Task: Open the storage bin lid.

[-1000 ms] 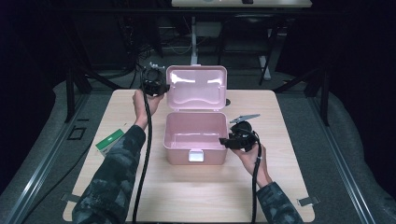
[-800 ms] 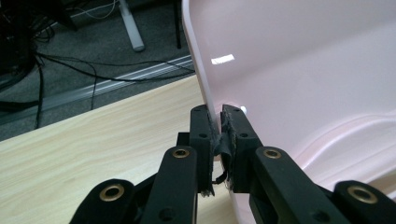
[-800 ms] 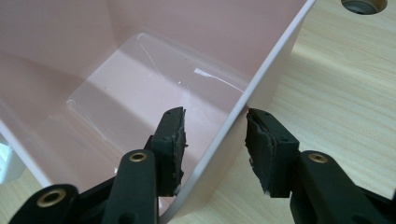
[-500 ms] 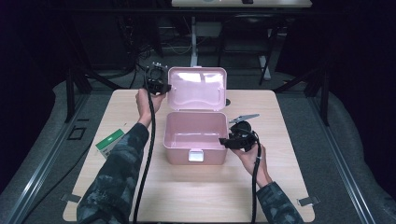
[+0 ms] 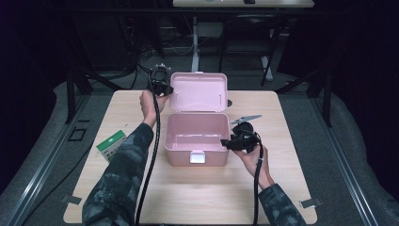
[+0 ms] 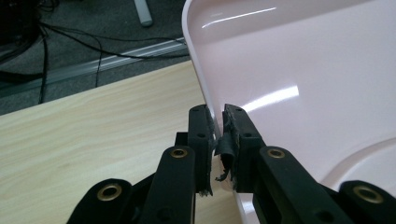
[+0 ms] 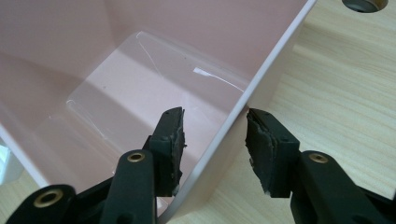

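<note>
A pink plastic box [image 5: 195,134] stands open in the middle of the table, with its lid [image 5: 197,92] tipped up behind it. My left gripper [image 5: 165,89] is at the lid's left edge. In the left gripper view it [image 6: 218,116] is shut on the thin rim of the lid [image 6: 289,60]. My right gripper [image 5: 229,141] sits at the box's right wall. In the right gripper view it [image 7: 215,114] straddles that wall [image 7: 233,130], one jaw inside and one outside, and the pads stand off it. The box interior [image 7: 107,93] holds nothing.
A small green and white carton [image 5: 112,145] lies at the table's left side. A round hole [image 5: 229,102] is set in the wooden table [image 5: 197,197] behind the box. Cables trail from both grippers along the forearms. The floor around is dark, with cables and frame legs.
The left hand has shifted slightly to the right and down at the lid's edge. The right hand and the box have stayed where they were.
</note>
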Action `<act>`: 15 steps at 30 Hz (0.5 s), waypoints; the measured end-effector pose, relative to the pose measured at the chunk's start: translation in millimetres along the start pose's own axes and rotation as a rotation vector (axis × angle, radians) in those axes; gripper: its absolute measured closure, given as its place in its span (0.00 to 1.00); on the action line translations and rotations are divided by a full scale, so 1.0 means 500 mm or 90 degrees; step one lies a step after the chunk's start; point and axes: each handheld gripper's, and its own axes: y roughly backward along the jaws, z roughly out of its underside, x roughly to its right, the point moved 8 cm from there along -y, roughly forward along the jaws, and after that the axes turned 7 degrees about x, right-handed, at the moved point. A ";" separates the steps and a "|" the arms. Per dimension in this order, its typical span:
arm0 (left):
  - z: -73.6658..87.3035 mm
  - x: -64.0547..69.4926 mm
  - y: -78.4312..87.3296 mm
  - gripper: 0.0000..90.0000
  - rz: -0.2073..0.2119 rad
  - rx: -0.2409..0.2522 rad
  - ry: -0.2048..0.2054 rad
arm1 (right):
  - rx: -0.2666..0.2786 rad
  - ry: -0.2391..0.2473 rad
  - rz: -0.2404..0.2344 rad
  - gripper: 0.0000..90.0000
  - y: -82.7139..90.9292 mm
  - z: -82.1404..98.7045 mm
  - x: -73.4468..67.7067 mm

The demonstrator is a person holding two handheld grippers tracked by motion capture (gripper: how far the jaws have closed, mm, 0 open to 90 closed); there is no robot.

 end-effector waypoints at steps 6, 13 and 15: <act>0.027 0.001 -0.028 0.97 0.006 -0.036 -0.009 | 0.002 -0.002 0.001 0.64 0.001 0.000 0.000; 0.040 0.008 -0.036 0.95 0.031 -0.045 0.007 | 0.008 -0.018 0.002 0.65 0.000 0.001 -0.001; 0.040 0.008 -0.033 0.93 0.035 -0.047 0.008 | 0.009 -0.016 0.004 0.65 0.000 0.001 0.000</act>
